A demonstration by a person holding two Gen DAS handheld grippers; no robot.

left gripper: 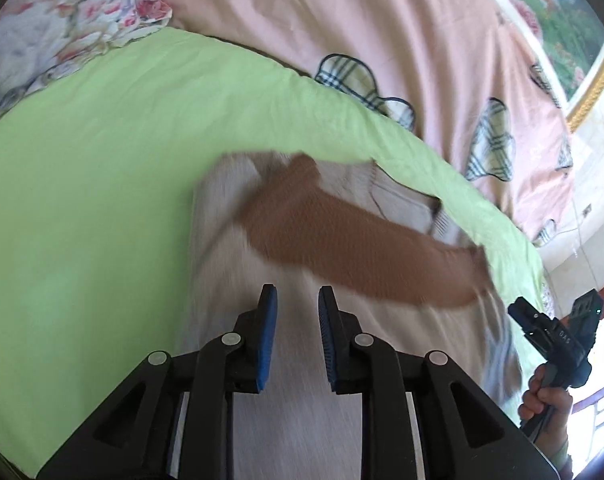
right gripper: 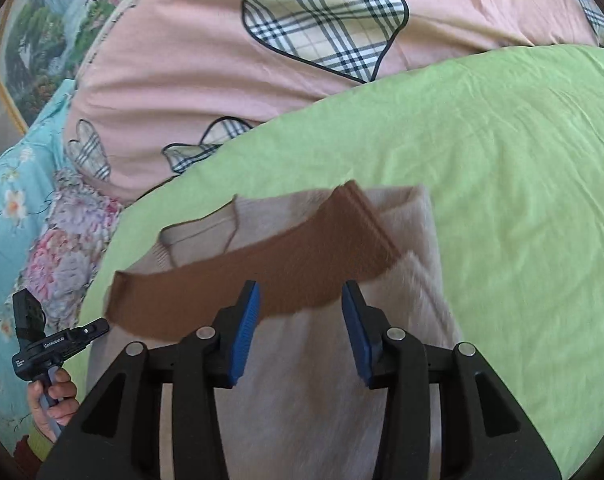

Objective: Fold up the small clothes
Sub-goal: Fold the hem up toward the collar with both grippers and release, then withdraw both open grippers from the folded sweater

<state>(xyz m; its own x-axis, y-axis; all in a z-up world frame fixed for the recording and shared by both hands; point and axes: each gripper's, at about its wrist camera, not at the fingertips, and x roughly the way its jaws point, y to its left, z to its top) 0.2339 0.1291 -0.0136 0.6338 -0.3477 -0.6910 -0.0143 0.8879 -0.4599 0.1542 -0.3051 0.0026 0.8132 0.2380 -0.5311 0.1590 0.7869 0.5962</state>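
Hovering over cream sweater with brown sleeve on green sheet: left gripper, right gripper, both gaping, gripping nothing.

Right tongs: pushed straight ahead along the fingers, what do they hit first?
Most likely the brown sleeve lying across the cream sweater; it crosses the line just beyond the open right tongs. Depth is unclear, so they may touch the cream body first.

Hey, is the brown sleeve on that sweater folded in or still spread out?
Folded in. The brown sleeve lies diagonally across the cream sweater body on the green sheet, not out to the side.
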